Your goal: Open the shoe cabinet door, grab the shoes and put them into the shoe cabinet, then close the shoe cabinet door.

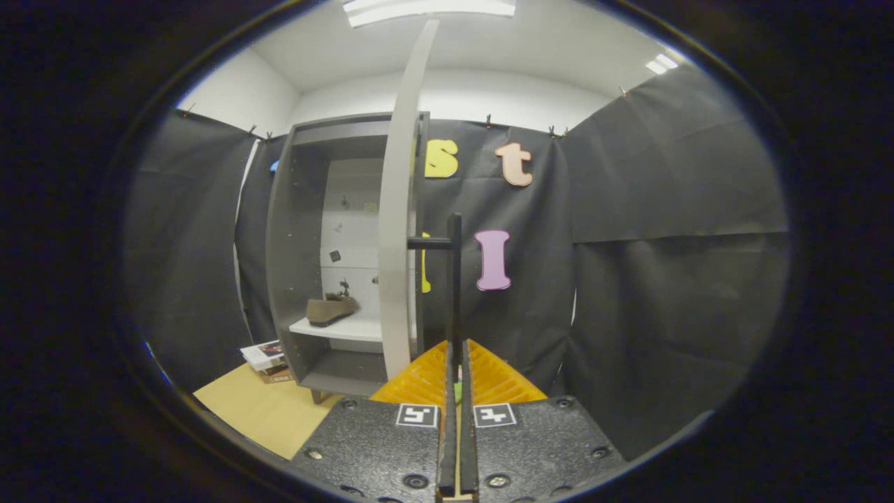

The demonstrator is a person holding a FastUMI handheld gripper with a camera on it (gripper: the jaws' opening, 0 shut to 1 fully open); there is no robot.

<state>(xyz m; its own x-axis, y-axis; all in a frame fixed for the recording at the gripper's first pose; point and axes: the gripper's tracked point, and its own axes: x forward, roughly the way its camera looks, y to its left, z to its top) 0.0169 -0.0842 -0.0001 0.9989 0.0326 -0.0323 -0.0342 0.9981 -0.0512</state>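
Tool [457,363] is showing two flat dark textured plates side by side, each carrying a small square black-and-white marker tag near its inner front corner. Round screw heads are sitting along the plates' edges and corners. Two ribbed wedge-shaped fingers [426,381] are tapering forward from the plates, ridges running across them. Thin dark strips are lining the narrow slot between the plates. A speck of green is peeking out between the fingers.
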